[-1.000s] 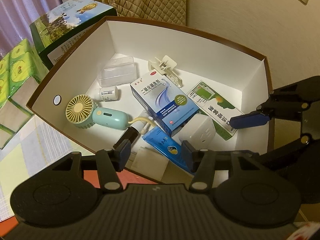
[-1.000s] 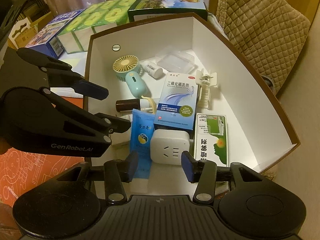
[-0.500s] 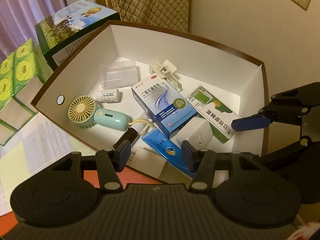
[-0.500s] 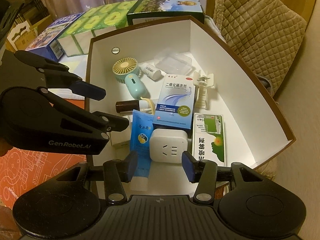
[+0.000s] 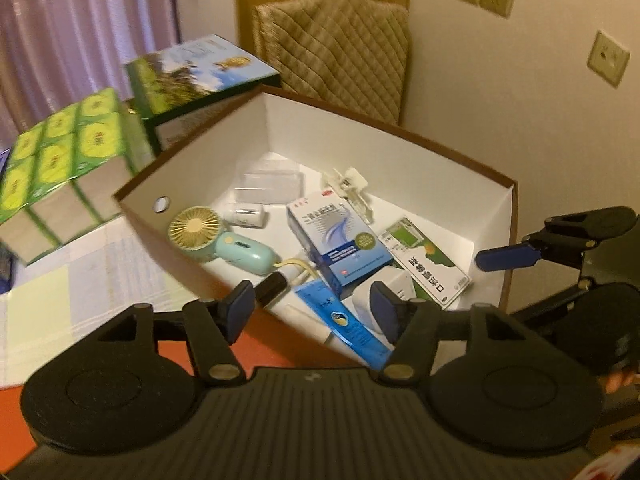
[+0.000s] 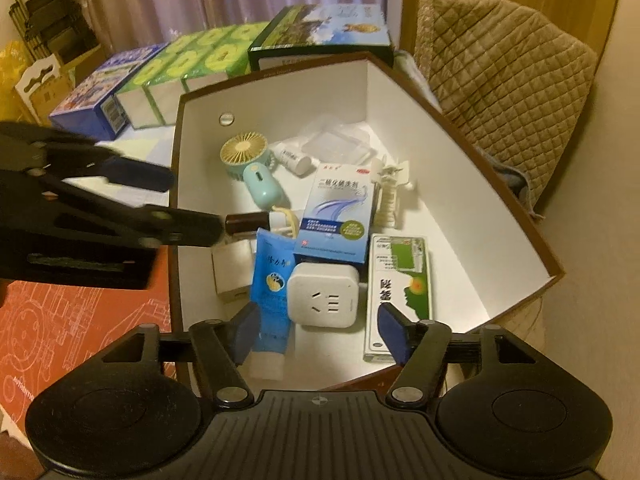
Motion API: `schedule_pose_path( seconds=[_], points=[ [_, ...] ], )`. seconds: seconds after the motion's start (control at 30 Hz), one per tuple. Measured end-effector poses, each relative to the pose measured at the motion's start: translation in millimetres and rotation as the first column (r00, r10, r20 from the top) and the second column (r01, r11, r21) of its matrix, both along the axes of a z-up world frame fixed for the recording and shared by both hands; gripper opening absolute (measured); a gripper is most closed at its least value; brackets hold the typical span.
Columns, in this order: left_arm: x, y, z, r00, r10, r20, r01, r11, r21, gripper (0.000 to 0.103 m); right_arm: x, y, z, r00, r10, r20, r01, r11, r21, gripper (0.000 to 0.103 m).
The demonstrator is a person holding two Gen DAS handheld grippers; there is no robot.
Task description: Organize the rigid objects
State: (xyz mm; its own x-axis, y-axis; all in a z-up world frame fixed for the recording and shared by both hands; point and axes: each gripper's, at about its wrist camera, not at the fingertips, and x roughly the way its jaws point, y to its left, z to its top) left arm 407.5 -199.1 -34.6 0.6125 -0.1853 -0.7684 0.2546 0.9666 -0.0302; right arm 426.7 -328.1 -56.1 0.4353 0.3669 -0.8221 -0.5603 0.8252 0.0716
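Observation:
A white box with a brown rim (image 6: 472,136) (image 5: 400,132) holds the objects. Inside lie a white plug adapter (image 6: 323,295) (image 5: 394,286), a blue medicine carton (image 6: 340,216) (image 5: 340,244), a blue tube (image 6: 272,280) (image 5: 344,322), a green-and-white flat carton (image 6: 400,280) (image 5: 424,256), a mint hand fan (image 6: 252,172) (image 5: 216,236), a dark bottle (image 6: 244,222), a small white bottle (image 6: 294,158), a clear case (image 6: 336,146) and a white clip (image 6: 390,196). My right gripper (image 6: 320,332) hovers over the near end, jaws opening, nothing pinched. My left gripper (image 5: 312,310) hangs above the near rim, jaws opening and empty.
Green tissue packs (image 6: 192,64) (image 5: 56,148), a blue pack (image 6: 100,92) and a landscape-printed carton (image 6: 324,28) (image 5: 192,68) stand behind the box. A quilted brown cover (image 6: 500,68) lies at its right. An orange printed surface (image 6: 80,320) is under the near left.
Both grippers' jaws have spread wider. Both have drawn back and up from the box, the left one more, so more of the room shows. The box's contents have not moved.

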Motion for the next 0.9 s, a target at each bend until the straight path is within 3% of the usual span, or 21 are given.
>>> schedule_pose_path(
  seconds=[0.23,0.4,0.6,0.9],
  points=[
    [-47.0,31.7,16.8,0.993,0.077,0.087,-0.078,0.997,0.014,0.074,-23.5,-7.1,14.8,0.996,-0.072,0.052,0.068,0.996,0.062,0.065],
    [-80.9,54.3,23.3,0.983,0.129,0.13,-0.135,0.99,0.042,0.074,-51.1,-1.4,23.2,0.992,-0.085,0.089,0.078,0.994,0.08,0.065],
    [-124.3,84.3,30.0,0.978,0.172,0.115,-0.173,0.985,0.003,0.074,-85.5,15.0,25.5,0.991,-0.111,0.074,0.101,0.987,0.125,0.065],
    [-191.6,122.2,34.6,0.976,0.201,0.085,-0.203,0.979,0.02,0.074,-154.1,42.7,27.3,0.99,-0.13,0.055,0.12,0.981,0.15,0.065]
  ],
)
